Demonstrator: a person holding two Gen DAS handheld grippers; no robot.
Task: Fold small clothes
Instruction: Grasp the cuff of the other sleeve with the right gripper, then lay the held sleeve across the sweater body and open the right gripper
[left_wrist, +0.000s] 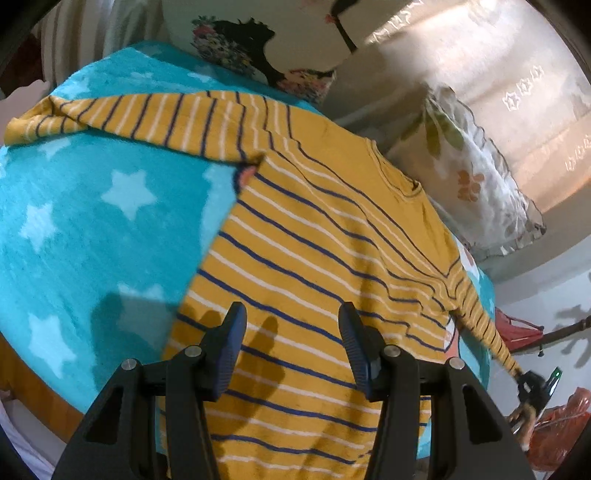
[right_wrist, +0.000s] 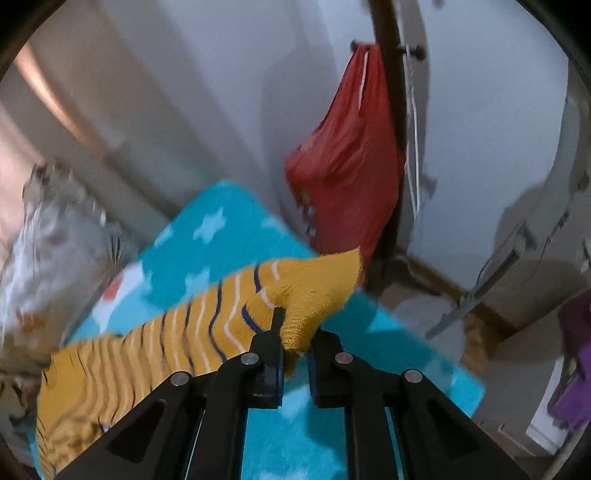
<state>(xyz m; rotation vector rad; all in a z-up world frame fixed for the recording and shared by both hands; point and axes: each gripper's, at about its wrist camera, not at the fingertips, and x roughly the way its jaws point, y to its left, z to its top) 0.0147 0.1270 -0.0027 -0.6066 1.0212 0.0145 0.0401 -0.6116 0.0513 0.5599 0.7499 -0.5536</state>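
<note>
One sleeve cuff of striped shirt in right gripper.

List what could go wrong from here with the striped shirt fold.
The right gripper pinches only the cuff tip of the striped shirt's sleeve; the knit may slip out as it is pulled. The left gripper hangs open above the shirt body, so nothing pins it; tugging the sleeve could drag it across the star blanket.

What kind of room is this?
Probably a bedroom: a fluffy teal star-patterned blanket covers what looks like a bed, with a frilled floral pillow beside it and a red cloth bag hanging up.
</note>
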